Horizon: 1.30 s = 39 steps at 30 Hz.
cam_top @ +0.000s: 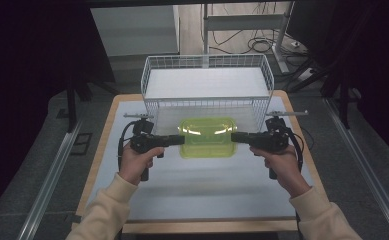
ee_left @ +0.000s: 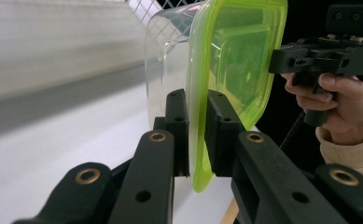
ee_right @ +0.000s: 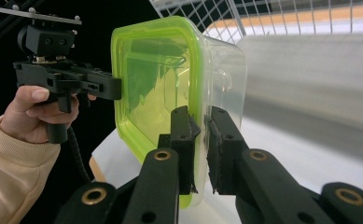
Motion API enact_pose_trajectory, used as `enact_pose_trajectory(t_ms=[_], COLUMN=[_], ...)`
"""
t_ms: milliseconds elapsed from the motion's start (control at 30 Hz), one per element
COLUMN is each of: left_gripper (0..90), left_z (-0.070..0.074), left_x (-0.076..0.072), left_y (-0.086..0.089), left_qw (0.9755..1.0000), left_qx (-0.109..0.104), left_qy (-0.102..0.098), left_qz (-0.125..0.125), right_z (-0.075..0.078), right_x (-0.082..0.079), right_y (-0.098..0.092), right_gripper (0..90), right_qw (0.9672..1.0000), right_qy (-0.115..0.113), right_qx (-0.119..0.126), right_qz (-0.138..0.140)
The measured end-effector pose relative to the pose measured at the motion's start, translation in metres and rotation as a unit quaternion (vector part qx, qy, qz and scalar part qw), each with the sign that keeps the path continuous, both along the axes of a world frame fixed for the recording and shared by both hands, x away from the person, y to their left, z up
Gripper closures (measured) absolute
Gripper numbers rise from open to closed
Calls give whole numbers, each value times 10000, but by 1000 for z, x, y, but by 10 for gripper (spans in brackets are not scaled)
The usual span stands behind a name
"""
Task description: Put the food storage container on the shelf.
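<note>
- White tabletop [cam_top: 197, 190], white wire basket [cam_top: 207, 102] at its far edge.
- I see the green-lidded clear container [cam_top: 208, 136] held just in front of that basket, long axis running hand to hand.
- Left gripper [cam_top: 181, 140] pinches its left rim, right gripper [cam_top: 234, 136] its right — both clamped on it.
- Basket lies straight ahead — neither hand nearer.

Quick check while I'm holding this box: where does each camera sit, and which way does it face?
High view: above the person's side of the table, facing forward and down on the clear plastic box with the green lid, white wire basket, both forearms.
Left gripper view: on the left gripper, looking along its jaws clamped on the lid's rim, toward the other hand.
Right gripper view: on the right gripper, mirrored, jaws on the opposite rim.
Shared: the two gripper views face each other across the box.
</note>
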<state>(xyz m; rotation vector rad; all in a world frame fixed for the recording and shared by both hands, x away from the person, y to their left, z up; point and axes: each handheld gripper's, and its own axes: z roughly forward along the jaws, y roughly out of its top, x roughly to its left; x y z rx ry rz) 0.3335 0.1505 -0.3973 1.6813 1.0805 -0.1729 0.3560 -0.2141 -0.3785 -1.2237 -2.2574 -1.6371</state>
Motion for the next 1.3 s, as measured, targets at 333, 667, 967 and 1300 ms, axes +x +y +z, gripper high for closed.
enact_pose_trajectory(t_ms=[333, 667, 967, 1300], left_gripper=[809, 809, 809, 809], left_z=[31, 52, 65, 69], left_x=[25, 52, 75, 106], left_y=[2, 2, 5, 9], left_qw=[10000, 9999, 9999, 10000], left_qx=[21, 60, 53, 29], left_qy=[-84, -141, -85, 33], left_qz=[32, 68, 43, 61], right_z=[27, 44, 58, 67], right_x=[22, 50, 68, 99], right_y=[2, 4, 7, 11], right_gripper=[820, 819, 818, 818], right_qw=[9999, 9997, 9997, 9994], right_qy=[-105, -153, -134, -51], right_qx=[21, 102, 92, 84], right_qz=[-42, -133, -203, -326])
